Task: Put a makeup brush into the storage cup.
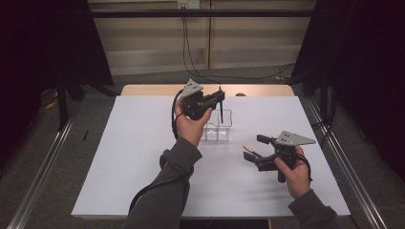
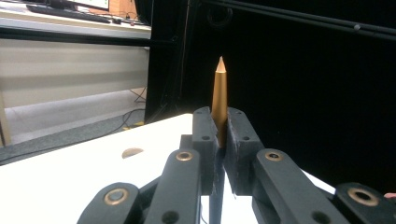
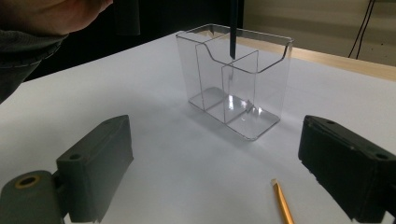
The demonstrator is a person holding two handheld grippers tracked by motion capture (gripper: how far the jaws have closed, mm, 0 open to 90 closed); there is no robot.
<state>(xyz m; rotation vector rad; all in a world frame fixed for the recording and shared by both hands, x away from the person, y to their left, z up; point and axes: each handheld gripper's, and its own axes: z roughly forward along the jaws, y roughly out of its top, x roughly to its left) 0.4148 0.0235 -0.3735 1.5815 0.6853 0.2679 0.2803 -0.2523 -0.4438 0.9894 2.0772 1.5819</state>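
From the high view, your left gripper (image 1: 216, 98) is raised over the clear holder (image 1: 218, 126) near the table's middle, clamped on a dark pen (image 1: 220, 106) that hangs upright with its lower end inside the holder's rim; your right gripper (image 1: 255, 149) rests low at the right with its jaws spread and nothing between them, and a second pen (image 1: 250, 150), gold, lies on the sheet just beside them. The left gripper view adds what the high view cannot: the pen's upper end is a gold cone (image 2: 219, 100) standing above the pads (image 2: 239, 140), which press it from both sides. The right gripper view shows the holder (image 3: 243, 88) divided into compartments, all bare at the floor, the dark pen (image 3: 233, 28) dipping into its top near the middle divider; which compartment, I cannot tell. The gold pen (image 3: 282, 203) lies flat, well apart from the holder. The table (image 1: 143, 157) carries a white sheet; black curtains flank it, cables trail down the pale back wall.
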